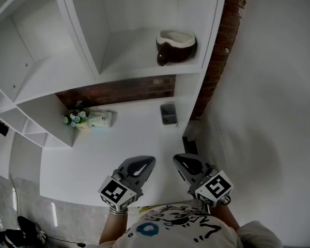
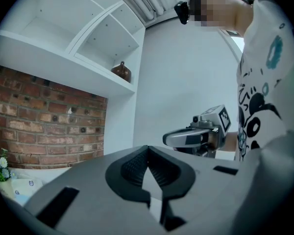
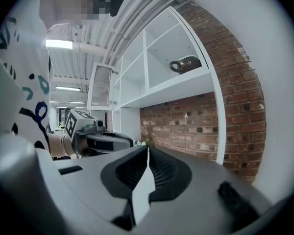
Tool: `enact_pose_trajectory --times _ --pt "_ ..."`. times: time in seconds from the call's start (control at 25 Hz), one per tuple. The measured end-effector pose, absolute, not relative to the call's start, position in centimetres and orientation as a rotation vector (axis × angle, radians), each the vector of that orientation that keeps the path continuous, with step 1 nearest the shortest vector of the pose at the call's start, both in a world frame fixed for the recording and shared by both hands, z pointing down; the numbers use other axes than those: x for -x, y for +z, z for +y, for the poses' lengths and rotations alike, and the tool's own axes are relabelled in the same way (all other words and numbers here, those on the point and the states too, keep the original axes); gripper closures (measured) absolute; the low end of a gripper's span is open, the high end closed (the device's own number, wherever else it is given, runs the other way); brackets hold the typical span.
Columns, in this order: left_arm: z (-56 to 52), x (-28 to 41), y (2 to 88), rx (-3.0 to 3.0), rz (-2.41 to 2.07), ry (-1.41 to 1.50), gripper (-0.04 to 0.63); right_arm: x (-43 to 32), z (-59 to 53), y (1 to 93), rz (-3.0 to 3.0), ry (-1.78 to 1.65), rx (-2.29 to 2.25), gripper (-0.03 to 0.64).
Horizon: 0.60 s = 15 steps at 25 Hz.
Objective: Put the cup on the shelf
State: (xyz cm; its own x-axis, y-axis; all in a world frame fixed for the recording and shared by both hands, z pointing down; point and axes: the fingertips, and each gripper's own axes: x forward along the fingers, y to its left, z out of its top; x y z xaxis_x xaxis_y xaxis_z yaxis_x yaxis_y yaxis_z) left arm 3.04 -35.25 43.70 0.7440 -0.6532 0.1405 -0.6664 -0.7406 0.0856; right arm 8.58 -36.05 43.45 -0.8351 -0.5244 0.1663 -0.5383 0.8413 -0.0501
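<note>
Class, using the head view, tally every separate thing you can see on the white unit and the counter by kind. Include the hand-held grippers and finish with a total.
Brown cup: 1
Bunch of flowers: 1
Pale white item beside the flowers: 1
Small grey container: 1
Grippers: 2, the left gripper and the right gripper
Total: 6

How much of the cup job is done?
Done: the brown cup stands upright on the white shelf.
In hand: nothing. The left gripper and right gripper are both shut and empty, down by the counter, well away from the cup.
Left: nothing that I can see; the job looks finished.
</note>
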Motion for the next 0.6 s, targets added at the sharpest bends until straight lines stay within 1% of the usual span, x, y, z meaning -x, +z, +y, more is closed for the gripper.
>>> enact_pose_trajectory --times 0.6 --pt "-33.8 -3.5 44.3 -2.850 -0.994 0.163 0.580 -7.7 -34.4 43.9 -2.860 0.110 -0.738 0.591"
